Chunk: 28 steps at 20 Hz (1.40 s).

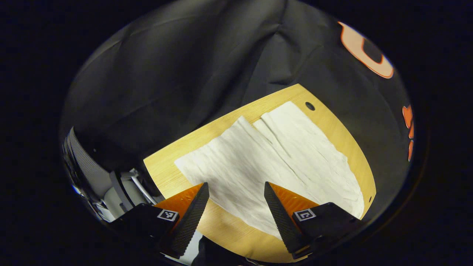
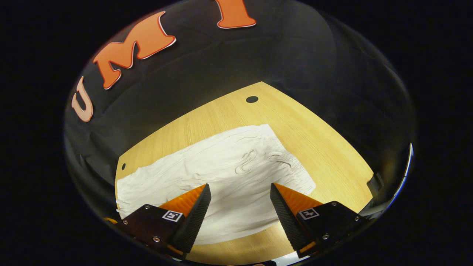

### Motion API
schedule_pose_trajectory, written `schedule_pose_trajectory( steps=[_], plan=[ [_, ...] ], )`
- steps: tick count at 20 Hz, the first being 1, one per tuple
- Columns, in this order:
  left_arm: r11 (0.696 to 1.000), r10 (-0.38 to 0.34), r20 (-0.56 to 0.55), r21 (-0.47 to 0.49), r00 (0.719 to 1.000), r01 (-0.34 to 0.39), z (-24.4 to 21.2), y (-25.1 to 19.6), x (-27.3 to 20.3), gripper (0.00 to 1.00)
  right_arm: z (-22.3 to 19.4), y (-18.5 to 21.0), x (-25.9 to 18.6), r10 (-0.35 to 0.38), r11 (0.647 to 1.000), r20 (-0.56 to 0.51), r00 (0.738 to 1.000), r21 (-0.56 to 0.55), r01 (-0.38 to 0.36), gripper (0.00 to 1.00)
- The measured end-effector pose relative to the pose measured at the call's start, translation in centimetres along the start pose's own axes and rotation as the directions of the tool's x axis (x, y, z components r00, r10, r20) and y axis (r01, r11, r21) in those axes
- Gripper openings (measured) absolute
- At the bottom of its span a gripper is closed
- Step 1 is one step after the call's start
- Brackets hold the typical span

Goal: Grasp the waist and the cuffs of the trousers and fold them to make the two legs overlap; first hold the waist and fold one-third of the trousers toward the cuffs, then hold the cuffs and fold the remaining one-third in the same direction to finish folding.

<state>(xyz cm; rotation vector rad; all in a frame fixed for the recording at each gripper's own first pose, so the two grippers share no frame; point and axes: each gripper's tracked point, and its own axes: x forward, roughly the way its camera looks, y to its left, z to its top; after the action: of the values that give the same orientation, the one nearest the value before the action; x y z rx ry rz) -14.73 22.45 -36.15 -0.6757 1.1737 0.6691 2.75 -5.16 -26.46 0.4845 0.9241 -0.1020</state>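
Note:
White trousers [image 1: 273,162] lie spread flat on a light wooden table [image 1: 170,171]. In the left gripper view the two legs run side by side toward the far corner, a seam line between them. My left gripper [image 1: 236,186] hovers open above the near edge of the cloth, nothing between its fingers. In the right gripper view the trousers [image 2: 221,173] show a drawstring loop near the waist end at the right. My right gripper [image 2: 240,188] is open over the cloth's near edge, holding nothing.
The table has a small round hole [image 1: 310,106] near its far corner, also seen as a hole [image 2: 252,99] in the right gripper view. Black cloth walls surround the table. A ribbed dark and white object [image 1: 92,173] stands at the table's left.

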Motion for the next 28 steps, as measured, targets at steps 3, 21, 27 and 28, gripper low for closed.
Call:
schedule_pose_trajectory(
  steps=[3,21,27,28],
  plan=[
    [0.993,-0.003,-0.121,-0.115,0.993,-0.011,-1.0,1.9,2.6,0.97,-0.6,-0.9,0.6,-0.034,0.999,-0.039,0.999,0.027,0.035,0.98],
    [0.912,-0.171,-0.190,-0.401,0.967,0.082,1.3,7.1,8.4,0.85,-4.6,-1.3,3.9,0.012,0.965,-0.199,0.980,0.258,0.041,0.98],
    [0.920,-0.242,-0.110,-0.340,0.964,0.192,3.7,3.8,10.3,0.63,-5.0,-2.3,4.2,-0.005,0.956,-0.195,0.981,0.287,0.061,0.97],
    [0.922,-0.249,-0.094,-0.328,0.964,0.206,4.0,3.0,10.6,0.51,-5.2,-2.4,4.2,-0.004,0.955,-0.194,0.981,0.289,0.061,0.97]
  ],
)
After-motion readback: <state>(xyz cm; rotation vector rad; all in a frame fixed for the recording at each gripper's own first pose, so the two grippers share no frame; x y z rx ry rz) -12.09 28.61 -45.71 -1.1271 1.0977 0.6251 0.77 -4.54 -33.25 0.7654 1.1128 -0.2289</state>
